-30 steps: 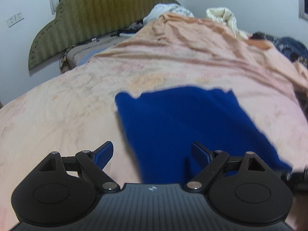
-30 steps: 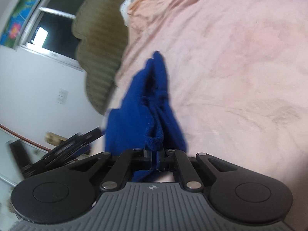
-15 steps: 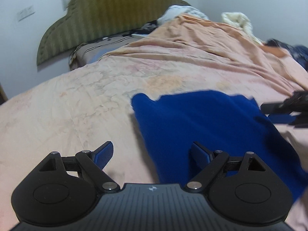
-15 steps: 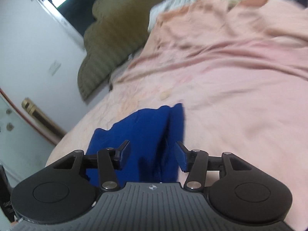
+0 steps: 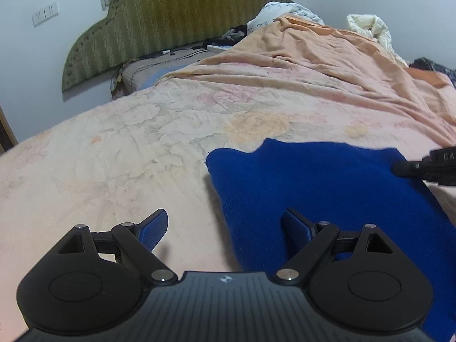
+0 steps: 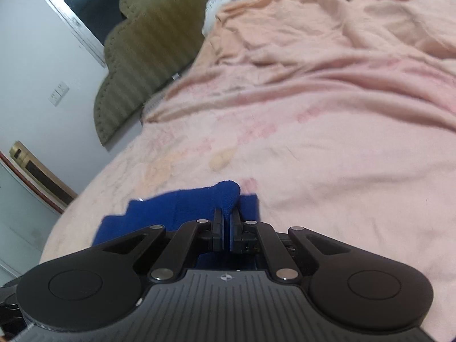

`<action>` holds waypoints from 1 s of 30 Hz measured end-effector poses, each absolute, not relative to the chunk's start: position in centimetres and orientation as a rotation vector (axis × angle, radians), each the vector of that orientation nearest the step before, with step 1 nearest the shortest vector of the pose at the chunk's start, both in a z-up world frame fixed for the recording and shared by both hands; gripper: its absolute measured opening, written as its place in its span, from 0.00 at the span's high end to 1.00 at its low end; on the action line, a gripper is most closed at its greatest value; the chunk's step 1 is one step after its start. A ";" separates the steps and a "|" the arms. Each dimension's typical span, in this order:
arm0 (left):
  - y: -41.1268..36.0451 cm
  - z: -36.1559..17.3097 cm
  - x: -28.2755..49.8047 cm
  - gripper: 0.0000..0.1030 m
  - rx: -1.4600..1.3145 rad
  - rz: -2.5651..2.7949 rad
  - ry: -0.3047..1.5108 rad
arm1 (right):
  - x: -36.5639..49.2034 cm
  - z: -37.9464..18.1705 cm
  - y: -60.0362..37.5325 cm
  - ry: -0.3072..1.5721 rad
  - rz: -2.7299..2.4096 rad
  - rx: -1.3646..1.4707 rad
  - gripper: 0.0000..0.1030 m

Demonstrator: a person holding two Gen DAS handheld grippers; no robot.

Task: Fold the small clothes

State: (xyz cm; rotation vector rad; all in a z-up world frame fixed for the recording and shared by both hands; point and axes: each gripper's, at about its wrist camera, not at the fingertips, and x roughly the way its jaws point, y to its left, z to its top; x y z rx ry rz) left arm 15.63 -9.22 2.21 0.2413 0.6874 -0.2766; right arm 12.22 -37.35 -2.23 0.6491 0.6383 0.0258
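Two claws are at work on one piece: a blue knit garment (image 5: 322,188) lying on the pink floral bedspread (image 5: 136,148), in the lower right of the left wrist view and just ahead of my fingers at the bottom centre of the right wrist view. My right claw (image 6: 227,222) is pinched tight on a raised nub of the blue cloth, a bunched corner standing up between the pads; in the left view it enters from the right edge at the garment's far corner. My left claw (image 5: 225,225) hangs wide and holds nothing, its right finger over the cloth's near part and its left finger over bare bedspread, straddling the garment's left edge.

I judge I am at the start of a fold: one corner is taken, the matching one is not. Next I would likely need to settle the left claw onto the near-left corner, pinch it, then carry both corners across together, keeping the edge taut so the knit does not sag or bunch.
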 end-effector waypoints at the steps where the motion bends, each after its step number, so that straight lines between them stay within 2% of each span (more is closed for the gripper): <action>1: -9.1 2.4 15.1 0.14 0.249 -0.279 0.680 | 12.4 -2.5 -37.3 0.651 0.021 0.633 0.80; 2: -8.9 2.6 14.5 0.14 0.249 -0.283 0.674 | 12.1 -2.2 -37.0 0.651 0.004 0.609 0.76; 4: -8.4 2.7 13.6 0.14 0.232 -0.288 0.682 | 10.1 -0.5 -35.9 0.595 -0.032 0.526 0.75; 5: -8.2 2.6 13.2 0.14 0.224 -0.296 0.693 | 8.8 0.4 -35.2 0.560 -0.045 0.481 0.70; 7: -8.1 2.3 12.5 0.14 0.223 -0.302 0.705 | 6.5 1.8 -33.6 0.533 -0.007 0.396 0.66; 10: -8.2 2.0 11.7 0.14 0.226 -0.280 0.709 | 4.9 1.6 -31.4 0.599 0.084 0.324 0.59; 12: -8.1 2.2 11.0 0.14 0.209 -0.286 0.719 | 5.0 0.3 -31.0 0.669 0.041 0.282 0.58; 14: -8.1 2.3 10.3 0.14 0.209 -0.286 0.721 | 4.7 -0.6 -31.4 0.692 -0.031 0.309 0.50; 19: -7.7 2.1 9.1 0.14 0.205 -0.272 0.736 | 1.3 0.2 -31.4 0.620 -0.032 0.390 0.46; 30: -7.3 2.0 7.2 0.14 0.208 -0.264 0.757 | -1.6 -2.0 -31.0 0.678 -0.034 0.453 0.44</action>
